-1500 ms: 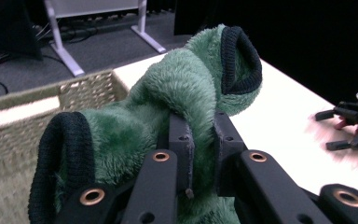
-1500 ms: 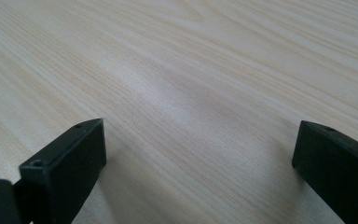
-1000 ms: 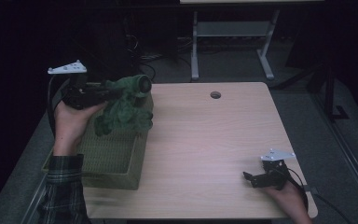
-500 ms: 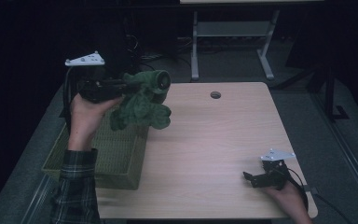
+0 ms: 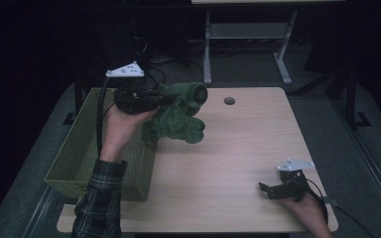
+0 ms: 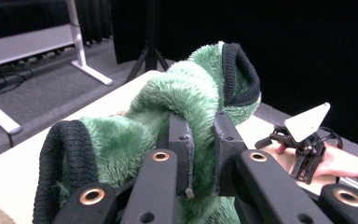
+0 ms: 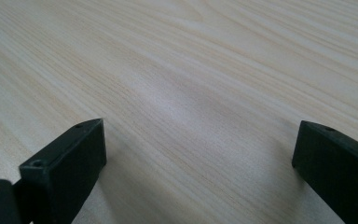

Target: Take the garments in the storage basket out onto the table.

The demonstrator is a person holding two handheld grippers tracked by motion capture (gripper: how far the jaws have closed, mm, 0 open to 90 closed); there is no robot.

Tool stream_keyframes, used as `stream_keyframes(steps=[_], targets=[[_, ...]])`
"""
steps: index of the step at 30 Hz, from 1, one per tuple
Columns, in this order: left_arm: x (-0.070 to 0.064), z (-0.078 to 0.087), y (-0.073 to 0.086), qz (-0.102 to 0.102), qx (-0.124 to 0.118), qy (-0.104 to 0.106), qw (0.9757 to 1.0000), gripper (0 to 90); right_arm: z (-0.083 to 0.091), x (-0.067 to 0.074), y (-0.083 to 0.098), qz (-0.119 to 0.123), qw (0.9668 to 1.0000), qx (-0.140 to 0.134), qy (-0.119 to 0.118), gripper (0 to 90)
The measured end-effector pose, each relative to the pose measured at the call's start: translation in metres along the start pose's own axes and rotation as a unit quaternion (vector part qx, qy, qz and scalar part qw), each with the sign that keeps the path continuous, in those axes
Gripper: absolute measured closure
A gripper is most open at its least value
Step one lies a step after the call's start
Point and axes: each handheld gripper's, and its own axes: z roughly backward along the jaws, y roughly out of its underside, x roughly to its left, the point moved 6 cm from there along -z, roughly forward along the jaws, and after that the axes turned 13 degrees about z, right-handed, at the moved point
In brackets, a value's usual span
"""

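Left of centre in the high view, held up above the worktop (image 5: 238, 148): the left tool (image 5: 166, 99), jaws pinching a fuzzy green garment (image 5: 178, 119) with black knit cuffs. Hanging bunched from the jaws, one cuffed end sticking out toward the right of the frame, the rest drooping just over the worktop's upper-left part, beside the right rim of a woven green basket (image 5: 74, 158). Cannot tell whether the lowest fold touches the wood. Gripped from below by a hand (image 5: 121, 126) in a plaid sleeve (image 5: 99, 198), with a grey three-cornered plate on top and a cable trailing down over the basket.

In the left gripper view, centre frame: green pile squeezed between the two black jaws of the left tool (image 6: 200, 140), one black cuff (image 6: 240, 74) rising at upper right, another cuff (image 6: 56, 163) at lower left.

Lower right of the high view: the right tool (image 5: 264, 188), resting low on the worktop near its front edge, well apart from the garment. In the right gripper view, jaws of the right tool (image 7: 198, 154) spread wide, at the lower left and lower right of the frame, bare pale wood grain of the worktop (image 7: 191, 70) between them, nothing held.
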Motion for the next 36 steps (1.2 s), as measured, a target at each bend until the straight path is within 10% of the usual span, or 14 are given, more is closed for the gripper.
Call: stream_keyframes(steps=[36], targets=[[-0.029, -0.134, 0.084, 0.033, 0.07, 0.028, 0.9966, 80.8, 0.0, 0.0, 0.0, 0.0, 1.0, 0.0, 0.0, 2.4]])
